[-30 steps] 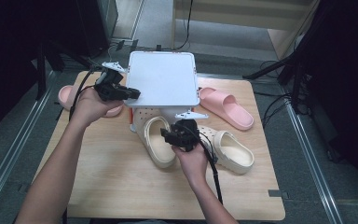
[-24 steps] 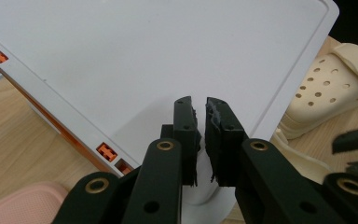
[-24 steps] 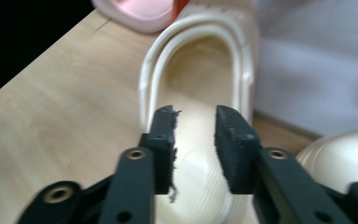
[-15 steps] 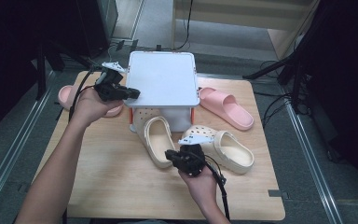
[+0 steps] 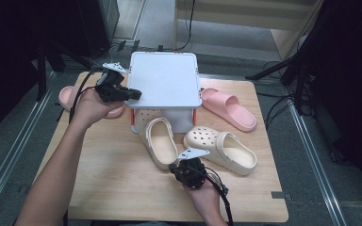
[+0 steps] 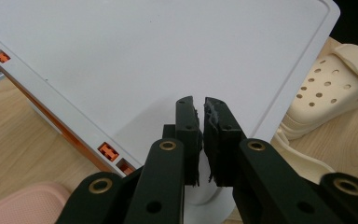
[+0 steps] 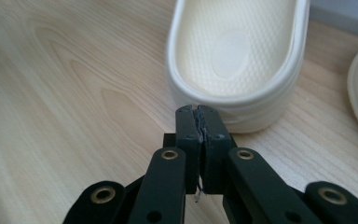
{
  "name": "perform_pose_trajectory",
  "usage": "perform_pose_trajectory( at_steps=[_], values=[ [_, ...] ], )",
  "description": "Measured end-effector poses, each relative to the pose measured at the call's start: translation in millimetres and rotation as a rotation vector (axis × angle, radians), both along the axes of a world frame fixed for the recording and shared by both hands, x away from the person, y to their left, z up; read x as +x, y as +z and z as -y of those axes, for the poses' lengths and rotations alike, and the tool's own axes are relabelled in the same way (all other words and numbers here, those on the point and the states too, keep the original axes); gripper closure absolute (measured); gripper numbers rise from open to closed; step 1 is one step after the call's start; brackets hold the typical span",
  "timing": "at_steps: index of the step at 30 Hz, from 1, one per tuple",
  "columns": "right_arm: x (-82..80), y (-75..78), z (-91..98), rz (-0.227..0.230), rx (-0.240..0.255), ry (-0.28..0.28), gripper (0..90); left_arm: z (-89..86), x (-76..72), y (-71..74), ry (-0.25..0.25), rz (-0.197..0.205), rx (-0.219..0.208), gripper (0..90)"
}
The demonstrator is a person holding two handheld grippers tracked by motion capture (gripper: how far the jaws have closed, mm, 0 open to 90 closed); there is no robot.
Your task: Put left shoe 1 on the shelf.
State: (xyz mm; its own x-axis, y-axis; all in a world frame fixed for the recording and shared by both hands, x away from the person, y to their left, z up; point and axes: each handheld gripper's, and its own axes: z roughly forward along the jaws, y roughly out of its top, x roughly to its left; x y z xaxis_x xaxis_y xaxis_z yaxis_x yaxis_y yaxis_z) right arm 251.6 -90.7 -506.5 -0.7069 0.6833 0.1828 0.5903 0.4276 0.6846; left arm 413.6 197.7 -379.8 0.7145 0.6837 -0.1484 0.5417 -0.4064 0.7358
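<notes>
A white flat-topped stand with orange legs sits at the back middle of the table. My left gripper is at its left edge, shut and holding nothing; in the left gripper view its jaws hover over the white top. Two cream clogs lie in front of the stand, one on the left and one on the right. My right gripper sits low, just short of the left clog's heel. Its jaws have just been closing and stand shut with nothing between them.
One pink slide lies right of the stand, and another lies left of it behind my left hand. The wooden table has bare room at the front left. Dark equipment and cables stand beyond the table's edges.
My right hand has drawn back toward the person and sunk, from between the two clogs to just behind the left clog's heel. The left hand has not moved.
</notes>
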Motion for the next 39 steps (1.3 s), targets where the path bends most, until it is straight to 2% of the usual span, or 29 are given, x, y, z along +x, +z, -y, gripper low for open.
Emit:
perform_pose_trajectory(
  at_steps=[3, 6, 17, 22, 25, 29, 30, 32, 34, 37, 39],
  values=[
    [3.8, -4.0, -1.0, -0.024, 0.001, -0.008, 90.0, 0.0, 0.0, 0.0, 0.000, 0.000, 0.000, 83.9],
    [5.7, -3.7, -3.4, -0.022, 0.001, -0.003, 90.0, -0.2, 0.1, -0.3, 0.002, -0.004, -0.006, 83.9],
    [16.5, 8.8, -28.5, 0.021, 0.034, 0.039, 90.0, -0.3, 0.2, -0.3, -0.004, -0.004, -0.005, 83.8],
    [28.7, 9.8, -41.2, 0.017, 0.017, 0.053, 89.8, -1.1, -0.5, -1.8, -0.003, 0.004, -0.018, 83.7],
    [36.0, 10.0, -47.8, 0.022, 0.018, 0.064, 89.7, -2.5, 0.2, -2.2, -0.003, -0.004, -0.032, 83.7],
    [47.2, 8.8, -57.4, 0.012, -0.002, 0.087, 88.4, -1.9, -0.1, -1.7, -0.003, -0.001, -0.023, 83.7],
    [50.2, 8.5, -59.4, 0.026, -0.006, 0.094, 88.7, -1.4, -0.7, -1.4, 0.000, -0.001, -0.019, 83.7],
    [55.5, 9.4, -63.0, 0.024, -0.005, 0.109, 89.6, -0.8, -0.9, -1.2, -0.002, 0.000, -0.016, 83.7],
    [60.0, 9.4, -67.7, 0.039, -0.031, 0.104, 88.8, -0.6, -1.0, -1.1, -0.001, -0.001, -0.015, 83.7],
    [66.7, 9.4, -72.3, 0.032, -0.017, 0.111, 89.9, -1.3, -0.7, -1.2, -0.001, -0.004, -0.019, 83.7],
    [71.0, 9.2, -77.3, 0.047, -0.029, 0.102, 89.0, -1.2, -0.8, -1.3, 0.001, -0.006, -0.021, 83.7]
  ],
)
